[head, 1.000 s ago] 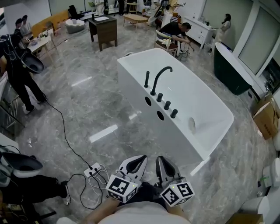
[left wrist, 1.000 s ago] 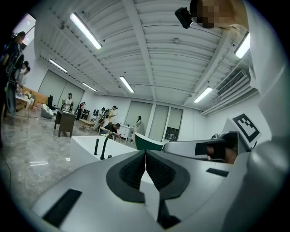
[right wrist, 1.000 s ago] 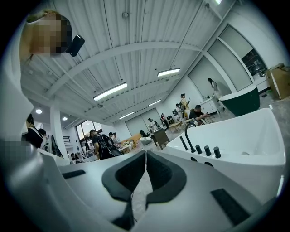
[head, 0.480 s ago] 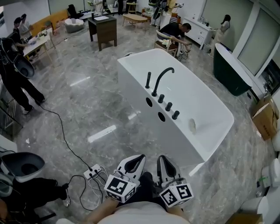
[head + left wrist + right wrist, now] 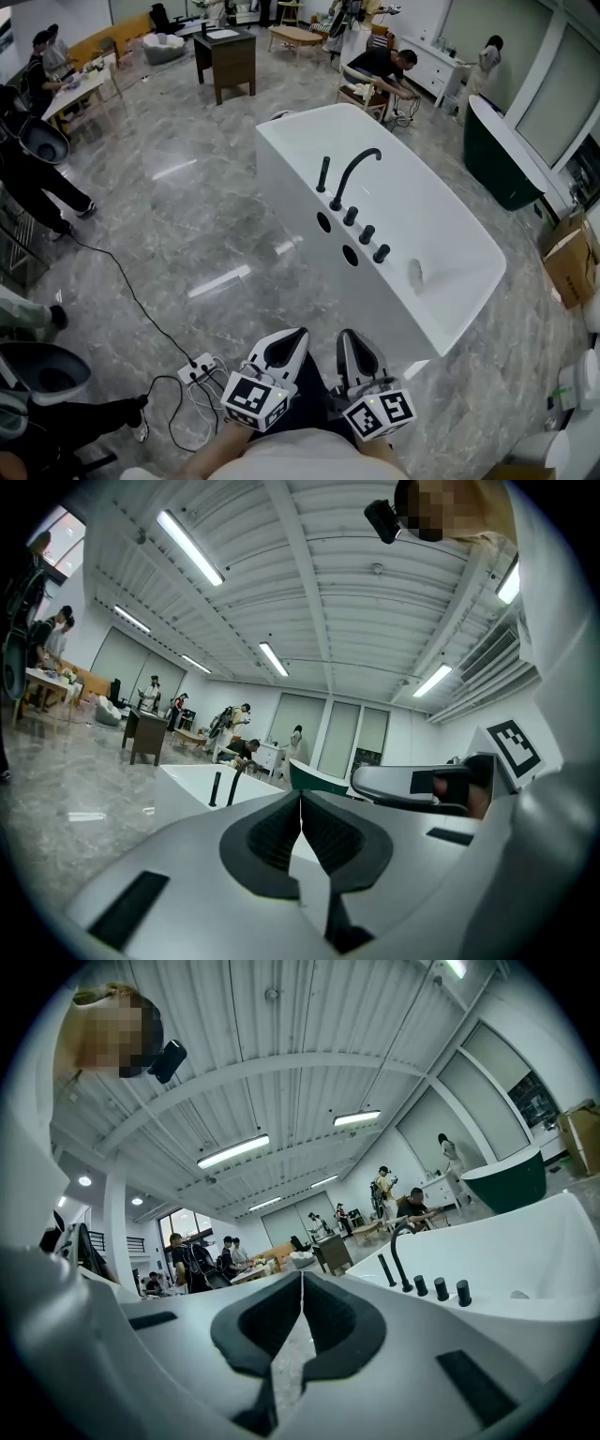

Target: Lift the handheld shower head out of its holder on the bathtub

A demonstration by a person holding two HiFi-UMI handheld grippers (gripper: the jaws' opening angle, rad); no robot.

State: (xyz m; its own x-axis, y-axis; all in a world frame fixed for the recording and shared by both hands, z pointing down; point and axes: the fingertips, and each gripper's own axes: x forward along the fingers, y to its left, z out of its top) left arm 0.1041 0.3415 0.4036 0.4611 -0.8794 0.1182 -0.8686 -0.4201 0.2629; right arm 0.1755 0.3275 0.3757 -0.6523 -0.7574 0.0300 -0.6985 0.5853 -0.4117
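Handheld shower head point(image 5: 323, 174) is a slim black stick. It stands upright on the near long rim of the white bathtub point(image 5: 441, 309), w/ nothing touching it. Just beside it is the black curved spout point(image 5: 356, 169), arching over the basin. Three black knobs point(image 5: 366, 234) run in a row along the same rim, toward the person. Two dark oval holes point(image 5: 323, 222) sit in the tub's outer wall below the fittings.

Both grippers are well apart from the tub, low in the head view and close to the person's body, side by side and pointing roughly toward the tub. Left gripper point(image 5: 298, 335): jaws closed tight, dark pads meeting on one line, nothing between them. Right gripper point(image 5: 343, 337): same, pads pressed together and empty. From the right gripper view the shower head, spout and knobs show ahead on the right, past the jaw tips.

Floor point(image 5: 187, 216) is glossy grey marble. A white power strip point(image 5: 199, 366) w/ tangled black cable lies on it, left of the left gripper. A dark green tub point(image 5: 502, 155) is farther off on the right, w/ a cardboard box point(image 5: 570, 255) near it. A dark wood cabinet point(image 5: 225, 58) stands at the back. One person point(image 5: 380, 64) bends over just beyond the white tub, and several others stand along the left side.
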